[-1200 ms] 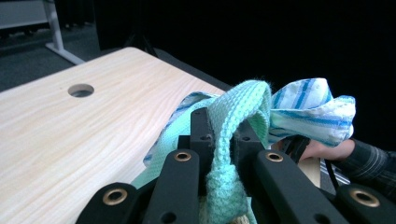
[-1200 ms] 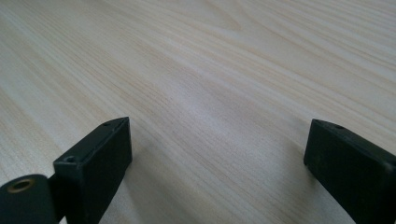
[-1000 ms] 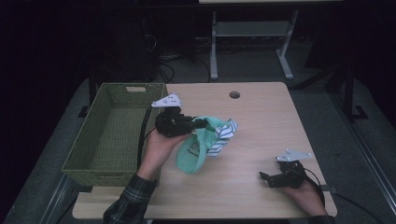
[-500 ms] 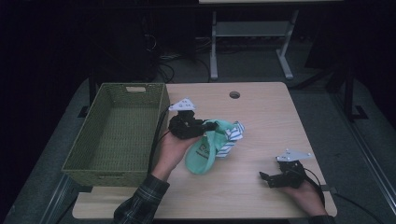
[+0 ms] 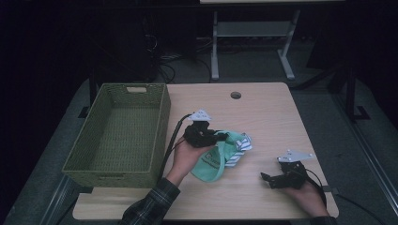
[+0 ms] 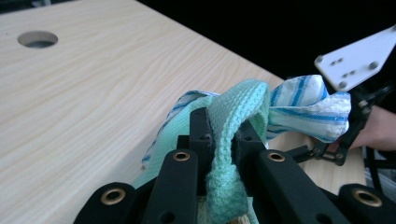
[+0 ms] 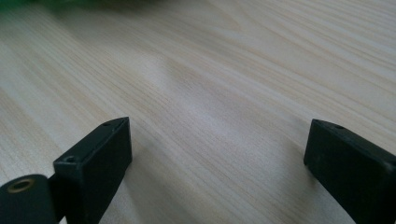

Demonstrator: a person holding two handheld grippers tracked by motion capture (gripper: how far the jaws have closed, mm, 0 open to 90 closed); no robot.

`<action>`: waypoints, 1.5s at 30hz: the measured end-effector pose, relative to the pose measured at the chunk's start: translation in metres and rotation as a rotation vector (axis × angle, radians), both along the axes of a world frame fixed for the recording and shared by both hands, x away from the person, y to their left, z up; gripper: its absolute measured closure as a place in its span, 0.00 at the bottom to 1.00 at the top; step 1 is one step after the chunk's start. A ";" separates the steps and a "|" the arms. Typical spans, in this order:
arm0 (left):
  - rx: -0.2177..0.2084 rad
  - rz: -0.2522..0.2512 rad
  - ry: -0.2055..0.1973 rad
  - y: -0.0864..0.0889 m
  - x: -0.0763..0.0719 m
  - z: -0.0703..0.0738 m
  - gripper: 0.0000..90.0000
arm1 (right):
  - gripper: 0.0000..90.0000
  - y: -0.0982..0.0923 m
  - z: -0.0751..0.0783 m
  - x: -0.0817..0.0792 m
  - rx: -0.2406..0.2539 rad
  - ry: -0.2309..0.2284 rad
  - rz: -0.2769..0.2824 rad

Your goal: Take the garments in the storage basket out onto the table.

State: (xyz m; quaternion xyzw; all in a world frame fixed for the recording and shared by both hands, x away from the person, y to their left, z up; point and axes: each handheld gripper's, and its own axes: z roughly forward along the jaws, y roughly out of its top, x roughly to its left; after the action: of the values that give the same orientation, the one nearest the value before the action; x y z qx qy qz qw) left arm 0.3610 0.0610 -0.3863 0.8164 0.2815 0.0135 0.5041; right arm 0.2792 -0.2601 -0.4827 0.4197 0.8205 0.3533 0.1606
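Two grippers are in your hands at the wooden table (image 5: 263,112). Your left gripper (image 5: 220,137) sits near the table's centre, with its jaws pointing toward 3 o'clock in the high view. Its jaws are clamped on a mint-green knitted cloth (image 6: 229,140); in the left gripper view, a fold of that cloth is pinched between the two black jaws and rises above them. A blue-and-white striped cloth (image 6: 308,105) is bundled with the green one and lies just beyond the jaw tips, at 2 o'clock in that view. In the high view, the green cloth (image 5: 211,161) hangs from the jaws toward 6 o'clock and rests on the table, with the striped cloth (image 5: 239,147) touching it at its 3 o'clock side.

Your right gripper (image 5: 268,178) rests low at the table's 4 o'clock corner, well apart from the cloths. Its jaws stand wide apart with nothing between them; bare wood grain shows between them in the right gripper view.

A green woven basket (image 5: 162,126) stands along the table's 9 o'clock edge, just beside your left hand (image 5: 185,157).
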 end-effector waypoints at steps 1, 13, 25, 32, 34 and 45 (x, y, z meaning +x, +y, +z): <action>0.000 0.000 0.000 0.000 0.000 0.000 0.90 | 0.08 0.000 0.000 0.000 0.000 0.000 0.000; 0.100 -0.007 0.063 -0.013 0.006 -0.041 0.90 | 0.08 0.000 0.000 0.000 0.000 0.001 0.000; 0.190 -0.024 0.098 -0.022 0.010 -0.070 0.90 | 0.08 0.000 0.000 0.000 0.001 0.005 0.000; 0.201 -0.032 0.102 -0.027 0.007 -0.074 0.88 | 0.08 0.000 0.000 0.000 -0.001 0.004 0.004; 0.200 -0.035 0.094 -0.026 0.006 -0.069 0.75 | 0.08 0.000 0.000 0.000 -0.001 0.004 0.004; 0.166 -0.028 0.006 -0.014 -0.007 -0.034 0.44 | 0.08 0.000 0.000 0.000 -0.001 0.002 0.007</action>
State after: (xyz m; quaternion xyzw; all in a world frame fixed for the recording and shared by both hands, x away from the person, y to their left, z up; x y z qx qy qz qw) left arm 0.3537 0.0466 -0.4203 0.8593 0.2694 0.0273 0.4340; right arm 0.2789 -0.2601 -0.4826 0.4173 0.8221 0.3531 0.1588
